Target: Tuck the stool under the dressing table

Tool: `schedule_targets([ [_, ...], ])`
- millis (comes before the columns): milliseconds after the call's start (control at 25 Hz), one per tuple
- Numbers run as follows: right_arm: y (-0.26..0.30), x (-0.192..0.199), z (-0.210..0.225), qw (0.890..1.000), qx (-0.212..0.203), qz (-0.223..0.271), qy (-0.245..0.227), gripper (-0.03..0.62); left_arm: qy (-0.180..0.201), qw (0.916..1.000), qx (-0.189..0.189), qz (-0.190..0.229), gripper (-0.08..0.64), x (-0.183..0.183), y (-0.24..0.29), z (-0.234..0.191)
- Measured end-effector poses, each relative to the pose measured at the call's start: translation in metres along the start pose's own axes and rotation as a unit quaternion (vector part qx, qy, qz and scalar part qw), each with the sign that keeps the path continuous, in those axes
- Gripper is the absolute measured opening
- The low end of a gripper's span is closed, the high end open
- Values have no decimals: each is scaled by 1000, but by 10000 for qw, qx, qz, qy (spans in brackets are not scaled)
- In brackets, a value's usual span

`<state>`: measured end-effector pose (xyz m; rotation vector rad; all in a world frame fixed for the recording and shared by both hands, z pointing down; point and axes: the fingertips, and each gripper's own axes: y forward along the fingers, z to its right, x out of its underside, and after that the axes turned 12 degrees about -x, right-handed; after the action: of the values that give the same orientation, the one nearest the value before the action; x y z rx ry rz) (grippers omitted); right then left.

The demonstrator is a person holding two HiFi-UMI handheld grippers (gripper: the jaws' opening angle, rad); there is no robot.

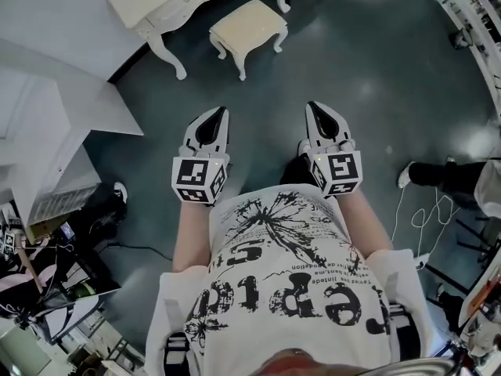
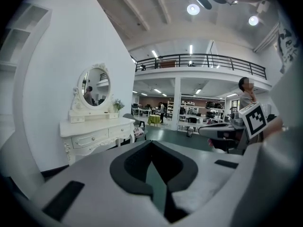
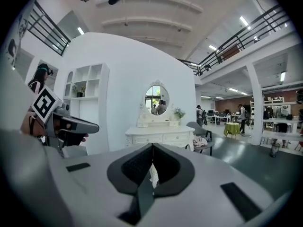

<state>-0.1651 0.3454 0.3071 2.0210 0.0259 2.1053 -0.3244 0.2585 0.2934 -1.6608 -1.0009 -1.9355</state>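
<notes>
A cream-cushioned stool (image 1: 249,28) with white curved legs stands on the dark floor, just right of the white dressing table (image 1: 168,2) and outside it. Both grippers hang at waist height, well short of the stool. The left gripper (image 1: 221,111) and the right gripper (image 1: 311,105) are shut, tips touching, with nothing between them. The left gripper view shows the dressing table (image 2: 97,132) with its oval mirror (image 2: 96,86) beyond the shut left gripper (image 2: 151,142). The right gripper view shows the table (image 3: 158,137) straight ahead of the shut right gripper (image 3: 152,145).
A white shelf unit (image 1: 47,131) stands at the left by the curved white wall. Another person's leg and shoe (image 1: 438,175) are at the right, with cables (image 1: 427,218) on the floor. A grey chair holding clothes (image 3: 201,140) stands right of the dressing table.
</notes>
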Motion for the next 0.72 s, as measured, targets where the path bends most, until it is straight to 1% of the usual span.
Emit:
schedule_targets([
  [160,31,-22,81,9996,-282,-68,-19,17,37,9999,-139,-68,20,-32,71,30],
  [280,63,-31,135,9983,-507,-303,14,17,-177,9994,-211,-219,20,-46,126,44],
  [360,86,-35,164,9962,-709,-508,31,17,-337,9982,-334,-356,20,-51,160,45],
  [520,136,-39,210,9917,-1022,-769,-115,17,-565,9956,-573,-488,20,-62,219,36],
  [720,185,-29,236,9870,-1232,-1031,-104,17,-769,9911,-775,-766,20,-53,257,19],
])
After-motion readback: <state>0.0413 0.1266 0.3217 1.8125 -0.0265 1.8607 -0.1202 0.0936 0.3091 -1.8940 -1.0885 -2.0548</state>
